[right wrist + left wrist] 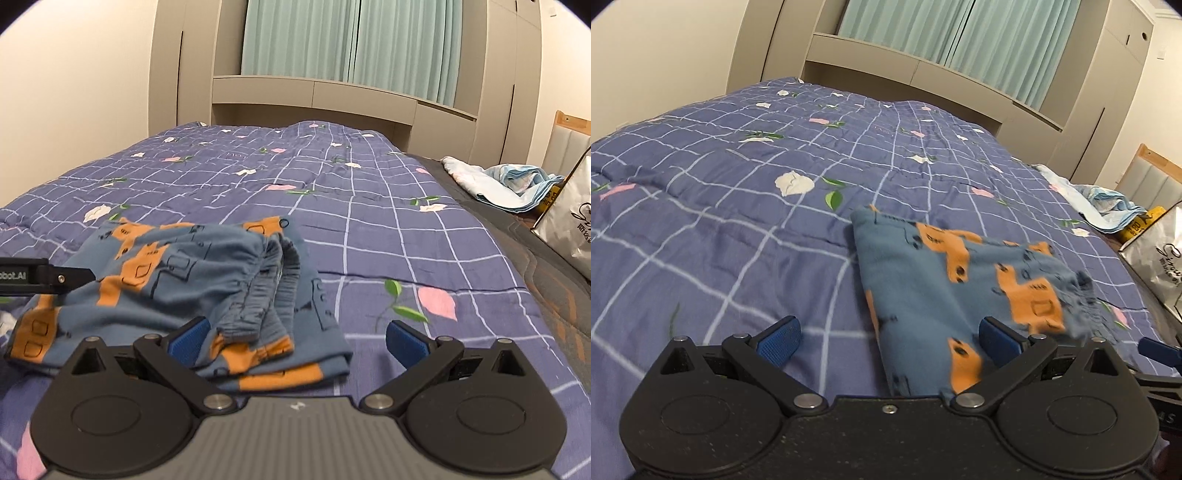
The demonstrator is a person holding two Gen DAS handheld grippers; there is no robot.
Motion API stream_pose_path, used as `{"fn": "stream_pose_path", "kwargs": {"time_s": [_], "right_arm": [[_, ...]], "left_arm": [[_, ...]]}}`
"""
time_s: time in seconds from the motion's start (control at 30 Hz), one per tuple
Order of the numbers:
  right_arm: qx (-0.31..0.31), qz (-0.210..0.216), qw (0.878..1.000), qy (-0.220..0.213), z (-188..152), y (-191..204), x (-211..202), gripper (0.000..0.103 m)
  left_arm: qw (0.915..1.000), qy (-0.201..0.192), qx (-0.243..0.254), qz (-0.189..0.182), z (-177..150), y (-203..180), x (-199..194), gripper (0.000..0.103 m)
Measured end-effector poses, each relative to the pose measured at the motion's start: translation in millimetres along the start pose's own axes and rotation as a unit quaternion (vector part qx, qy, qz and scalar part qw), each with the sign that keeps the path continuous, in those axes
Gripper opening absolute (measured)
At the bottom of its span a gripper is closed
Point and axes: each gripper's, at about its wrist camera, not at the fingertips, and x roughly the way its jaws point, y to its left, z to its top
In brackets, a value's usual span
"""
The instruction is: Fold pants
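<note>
Right wrist view: folded blue pants (184,295), orange-patterned, gathered waistband showing.

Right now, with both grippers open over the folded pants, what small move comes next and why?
Probably lower the right gripper to flatten the puckered waistband of the blue-and-orange fleece pants; it stands bunched above the folded layers on the purple checked quilt.

pants (964,295) near edge motion-blurred | white bag (569,225) cut by right edge, print unreadable
</note>
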Motion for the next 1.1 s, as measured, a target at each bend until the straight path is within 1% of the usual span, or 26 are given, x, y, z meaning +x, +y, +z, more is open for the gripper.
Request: {"fn": "stream_pose_path", "kwargs": {"time_s": [0.17, 0.27, 0.33, 0.47, 0.53, 0.6, 0.7, 0.8, 0.9, 1.1], "right_arm": [[0.005, -0.006, 1.0, 0.0, -4.1, 0.1, -4.4, 0.103], [0.009, -0.009, 1.0, 0.002, -6.2, 0.0, -6.9, 0.103], [0.011, -0.011, 1.0, -0.004, -5.3, -0.2, -10.5, 0.103], [0.009, 0.013, 1.0, -0.027, 3.8, -5.3, -16.5, 0.103], [-0.004, 0.026, 0.999, -0.035, 13.6, -8.6, -13.5, 0.103], [-0.018, 0.029, 0.999, -0.04, 26.3, -11.6, -5.1, 0.103], [-0.04, 0.034, 0.998, -0.03, 44.7, -13.0, 17.0, 0.103], [-0.047, 0.033, 0.998, -0.012, 53.2, -10.6, 37.4, 0.103], [-0.051, 0.003, 0.999, 0.014, 53.3, -5.2, 50.8, 0.103], [-0.038, 0.0, 0.999, 0.022, 46.3, -5.9, 55.2, 0.103]], "left_arm": [[1.0, 0.005, -0.001, -0.006, -9.7, -3.6, -10.4, 0.102], [0.9998, 0.009, -0.002, -0.016, -13.2, -3.6, -16.4, 0.102], [0.9998, 0.012, 0.0, -0.018, -16.7, -3.9, -20.0, 0.102], [0.9995, 0.015, -0.003, -0.027, -21.6, -5.7, -25.7, 0.102], [0.9995, 0.015, 0.0, -0.027, -23.9, -7.0, -26.9, 0.102], [0.9996, 0.012, 0.001, -0.026, -26.0, -7.0, -27.0, 0.102], [0.9995, 0.011, 0.0, -0.028, -26.5, -5.5, -26.6, 0.103], [0.9995, 0.011, -0.001, -0.031, -26.7, -4.7, -26.7, 0.102], [0.9994, 0.009, -0.001, -0.033, -27.2, -4.0, -26.7, 0.102], [0.9994, 0.005, 0.001, -0.034, -28.4, -3.8, -26.1, 0.103]]}}
